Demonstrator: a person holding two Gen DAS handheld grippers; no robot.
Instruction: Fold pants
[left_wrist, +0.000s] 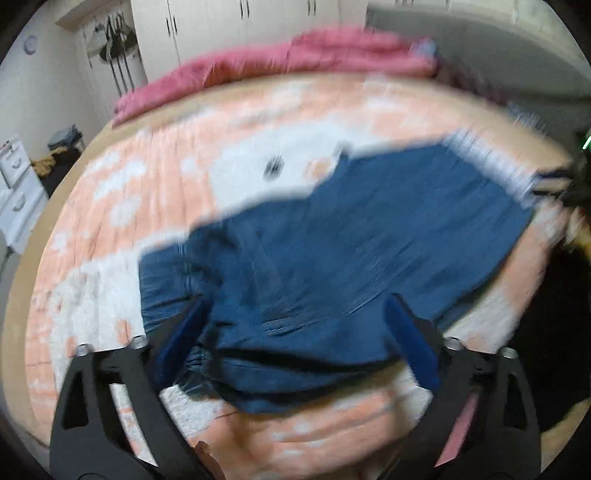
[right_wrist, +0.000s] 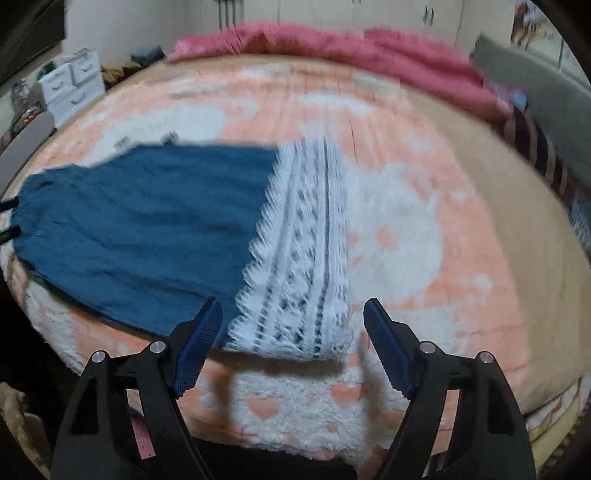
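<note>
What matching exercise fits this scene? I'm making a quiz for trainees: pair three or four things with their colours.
Things:
1. pants
2. lace hem
3. blanket at the far edge of the bed
4. pads of the right tongs

Colours:
a. pink
b. dark blue
c. white
d. teal blue

Pairs: 1-d, 2-c, 3-a, 4-b

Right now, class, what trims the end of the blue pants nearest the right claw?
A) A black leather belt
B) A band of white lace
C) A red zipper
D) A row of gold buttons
B: in the right wrist view the blue pants end in a band of white lace lying on the pink and white blanket, just ahead of the open right claw.
</note>
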